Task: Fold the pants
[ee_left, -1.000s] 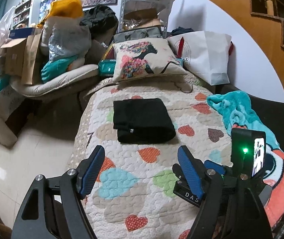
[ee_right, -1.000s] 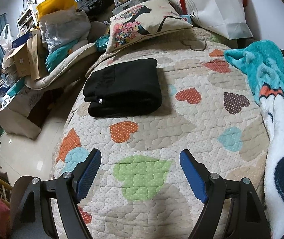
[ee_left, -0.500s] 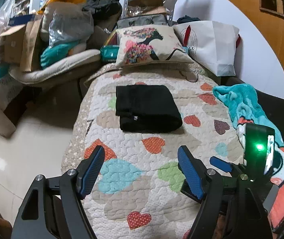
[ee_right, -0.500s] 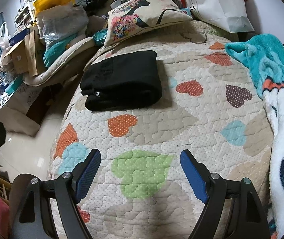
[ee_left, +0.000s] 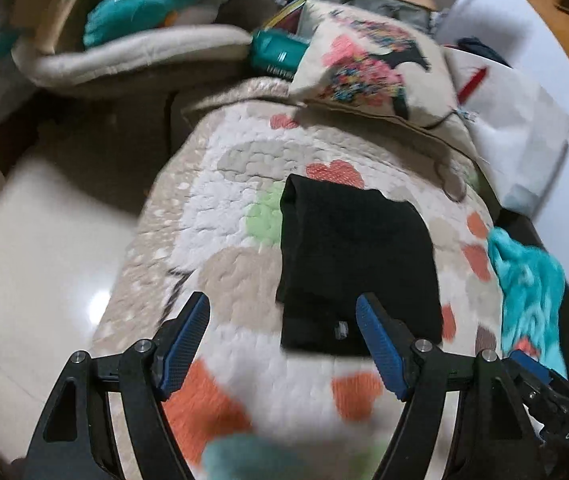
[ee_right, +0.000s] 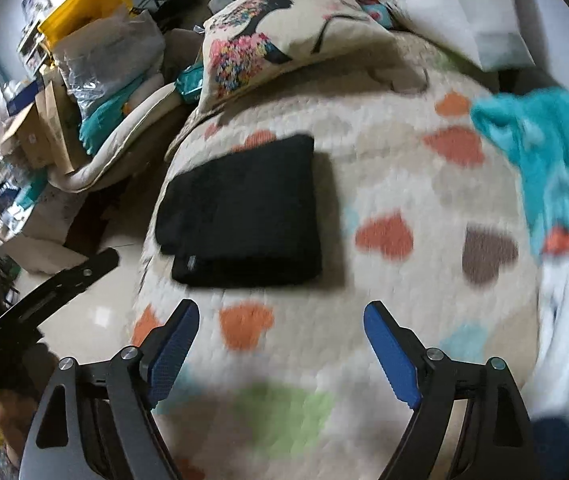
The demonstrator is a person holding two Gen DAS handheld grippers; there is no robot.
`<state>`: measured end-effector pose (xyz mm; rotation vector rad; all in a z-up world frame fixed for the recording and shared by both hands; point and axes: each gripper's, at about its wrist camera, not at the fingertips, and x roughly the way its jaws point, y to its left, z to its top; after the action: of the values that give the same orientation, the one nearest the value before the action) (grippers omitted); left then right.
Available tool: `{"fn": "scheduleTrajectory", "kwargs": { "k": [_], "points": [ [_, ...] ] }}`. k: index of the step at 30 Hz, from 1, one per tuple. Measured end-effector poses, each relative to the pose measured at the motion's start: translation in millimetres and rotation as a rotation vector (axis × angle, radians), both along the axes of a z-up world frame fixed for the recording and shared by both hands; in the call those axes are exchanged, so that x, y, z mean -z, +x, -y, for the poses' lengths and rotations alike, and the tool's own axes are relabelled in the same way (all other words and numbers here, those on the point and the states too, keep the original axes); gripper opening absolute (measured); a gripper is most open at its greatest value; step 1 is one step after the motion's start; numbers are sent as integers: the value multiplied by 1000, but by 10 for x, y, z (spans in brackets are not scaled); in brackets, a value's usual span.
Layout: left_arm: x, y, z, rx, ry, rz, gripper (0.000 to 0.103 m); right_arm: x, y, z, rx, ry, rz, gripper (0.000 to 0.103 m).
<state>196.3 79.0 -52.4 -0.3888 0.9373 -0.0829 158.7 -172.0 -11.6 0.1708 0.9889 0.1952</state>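
The black pants [ee_left: 348, 256] lie folded into a compact rectangle on the heart-patterned quilt [ee_left: 224, 200]. They also show in the right wrist view [ee_right: 244, 212]. My left gripper [ee_left: 284, 340] is open and empty, just short of the pants' near edge, with its right finger beside the pants' near right corner. My right gripper [ee_right: 280, 340] is open and empty over the quilt [ee_right: 404, 184], a short way in front of the pants. Both views are blurred by motion.
A printed cushion [ee_left: 368, 68] lies at the head of the bed, with a white bag [ee_left: 516, 128] beside it. A teal blanket [ee_right: 552, 152] lies on the right. A cluttered chair [ee_right: 96, 92] and bare floor [ee_left: 36, 272] are on the left.
Both grippers have moved forward toward the folded pants, which now look larger and closer. The left view has tilted down and swung left. The jaws stay open.
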Motion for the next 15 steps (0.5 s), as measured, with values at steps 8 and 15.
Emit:
{"fn": "scheduleTrajectory", "kwargs": {
  "k": [8, 15],
  "points": [
    [685, 662, -22, -24, -240, -116, 75, 442, 1011, 133, 31, 39, -39, 89],
    [736, 868, 251, 134, -277, -15, 75, 860, 1518, 67, -12, 157, -116, 89]
  ]
}}
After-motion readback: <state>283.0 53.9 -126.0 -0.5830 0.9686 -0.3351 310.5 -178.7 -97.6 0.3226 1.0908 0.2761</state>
